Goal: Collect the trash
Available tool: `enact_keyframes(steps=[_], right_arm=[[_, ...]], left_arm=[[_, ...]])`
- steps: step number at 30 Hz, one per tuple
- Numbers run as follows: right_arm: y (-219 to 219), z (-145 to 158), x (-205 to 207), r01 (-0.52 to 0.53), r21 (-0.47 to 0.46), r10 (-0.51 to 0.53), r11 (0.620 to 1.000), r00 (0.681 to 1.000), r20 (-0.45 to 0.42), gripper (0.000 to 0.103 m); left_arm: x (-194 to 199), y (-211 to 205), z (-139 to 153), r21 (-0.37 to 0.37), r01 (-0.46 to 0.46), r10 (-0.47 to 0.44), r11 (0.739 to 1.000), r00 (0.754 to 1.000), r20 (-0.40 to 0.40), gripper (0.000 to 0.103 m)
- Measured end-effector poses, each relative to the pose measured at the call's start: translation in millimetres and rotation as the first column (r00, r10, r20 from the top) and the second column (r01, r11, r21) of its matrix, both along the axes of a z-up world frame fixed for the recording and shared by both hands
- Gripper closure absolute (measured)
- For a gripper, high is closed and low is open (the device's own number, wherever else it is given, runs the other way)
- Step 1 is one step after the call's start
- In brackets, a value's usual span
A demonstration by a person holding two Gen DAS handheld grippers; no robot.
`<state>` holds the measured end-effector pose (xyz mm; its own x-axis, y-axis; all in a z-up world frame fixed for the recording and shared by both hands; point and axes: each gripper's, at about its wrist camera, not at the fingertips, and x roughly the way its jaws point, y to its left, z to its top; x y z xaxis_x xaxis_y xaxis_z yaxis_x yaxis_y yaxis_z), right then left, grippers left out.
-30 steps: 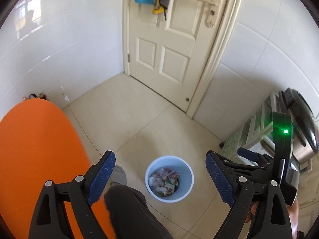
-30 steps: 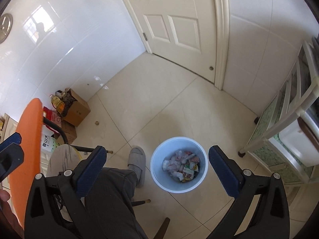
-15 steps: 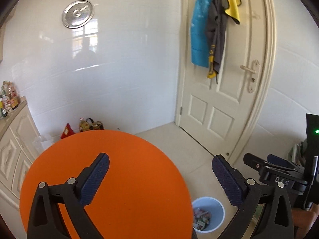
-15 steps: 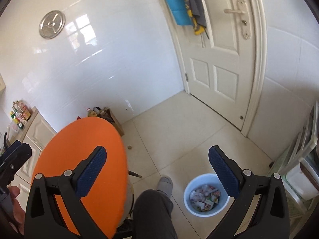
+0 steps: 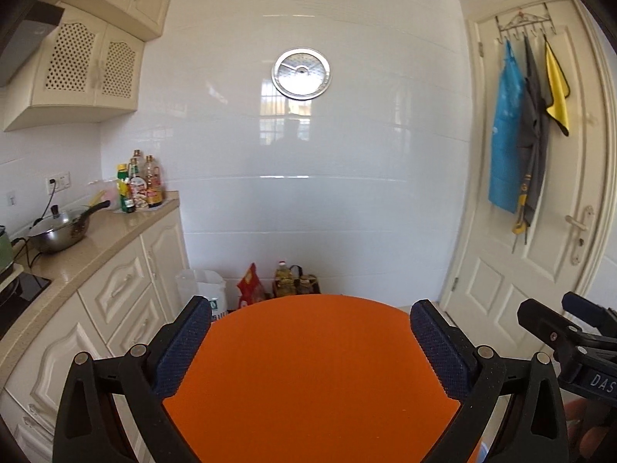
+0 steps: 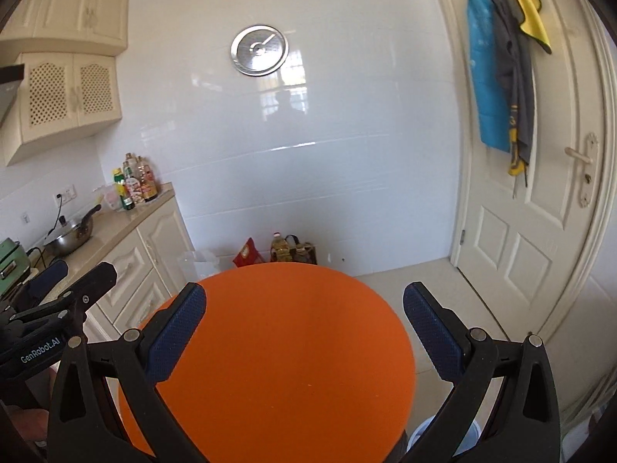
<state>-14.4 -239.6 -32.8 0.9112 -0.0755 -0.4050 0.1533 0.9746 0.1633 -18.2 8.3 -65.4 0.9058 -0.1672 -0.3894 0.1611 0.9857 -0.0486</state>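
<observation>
**Both grippers empty over bare orange desk, no trash in reach**

Round orange desk filling lower half of both views, top bare, no litter on it. Nothing of the task's trash visible loose anywhere in these frames. Only a sliver of pale blue bin peeking out at desk's lower right edge in right wrist view, on the floor, contents hidden.

Left gripper held above desk, jaws spread wide, nothing between them. Right gripper likewise above desk, jaws spread wide, nothing pinched. Each gripper visible at edge of the other's view, side by side.

Handling guess only, since no piece shows: likely wrappers and crumpled paper, so light, soft, crushable, maybe slick if foil or plastic. Best taken at a bunched or folded part, not a flat edge; flat pieces on a smooth top likely to slide, need one pad slipped under. Not fragile, firm squeeze fine.

Bin probably thin plastic, light, easily tipped; rim the sensible place to take hold if moved.

Floor clutter by wall: bag of bottles, red packet, not obviously trash.
</observation>
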Motion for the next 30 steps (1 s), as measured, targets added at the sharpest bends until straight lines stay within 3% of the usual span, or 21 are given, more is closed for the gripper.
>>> enact_keyframes(steps=[4, 11, 23, 30], right_arm=[[34.1, 7.0, 1.0, -0.043, -0.043, 0.044, 0.998, 0.999, 0.024, 0.000], [69.2, 8.0, -5.6, -0.069, -0.099, 0.073, 0.993, 0.997, 0.037, 0.000], [68.1, 7.7, -15.7, -0.028, -0.106, 0.032, 0.994, 0.999, 0.041, 0.000], [63.5, 4.5, -13.9, -0.027, -0.100, 0.031, 0.995, 0.999, 0.032, 0.000]], left_arm=[[-30.5, 15.1, -4.9, 0.008, -0.071, 0.071, 0.997, 0.997, 0.011, 0.001], [-50.7, 16.2, -6.1, 0.006, -0.121, 0.121, 0.993, 0.993, 0.014, 0.001], [-71.1, 18.6, -5.5, -0.038, -0.095, 0.095, 0.995, 0.995, 0.007, 0.001], [-66.8, 15.0, 4.4, -0.009, -0.108, 0.109, 0.994, 0.994, 0.013, 0.001]])
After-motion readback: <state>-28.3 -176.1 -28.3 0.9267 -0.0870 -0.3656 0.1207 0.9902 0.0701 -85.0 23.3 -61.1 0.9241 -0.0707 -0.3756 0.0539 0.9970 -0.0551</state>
